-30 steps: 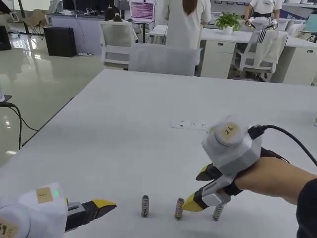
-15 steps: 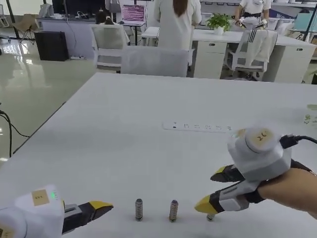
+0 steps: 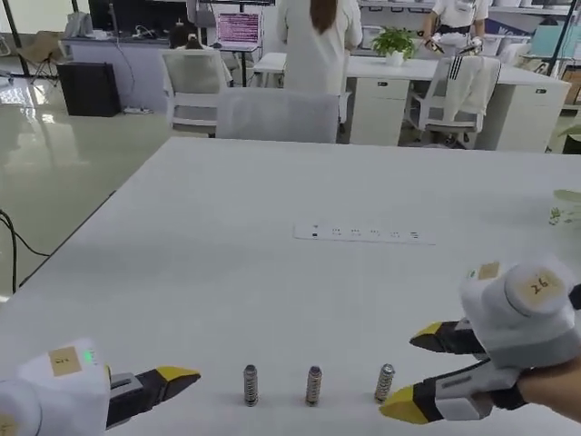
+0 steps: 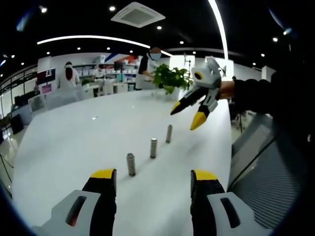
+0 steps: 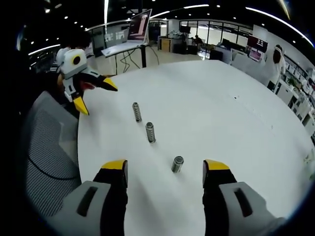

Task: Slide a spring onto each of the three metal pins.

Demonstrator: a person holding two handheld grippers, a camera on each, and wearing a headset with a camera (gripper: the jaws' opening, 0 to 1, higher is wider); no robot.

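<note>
Springs (image 3: 313, 384), three of them, are standing upright in a row close to the near edge of the white table (image 3: 272, 272), each long axis pointing straight up. Much bare tabletop is lying beyond them. The left gripper (image 4: 153, 174) and the right gripper (image 3: 413, 374) are hovering at the two ends of the row, both with jaws apart and holding nothing.

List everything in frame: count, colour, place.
springs: 3, silver, upright in a row near the table's front edge
table: 1, white, foreground
power strip: 1, white, flat mid-table
chair: 1, grey, at the table's far edge
plant: 1, green, on a background desk
person: 1, in white, standing behind the chair
left gripper: yellow tips, open, left of the row
right gripper: yellow tips, open, right of the row
</note>
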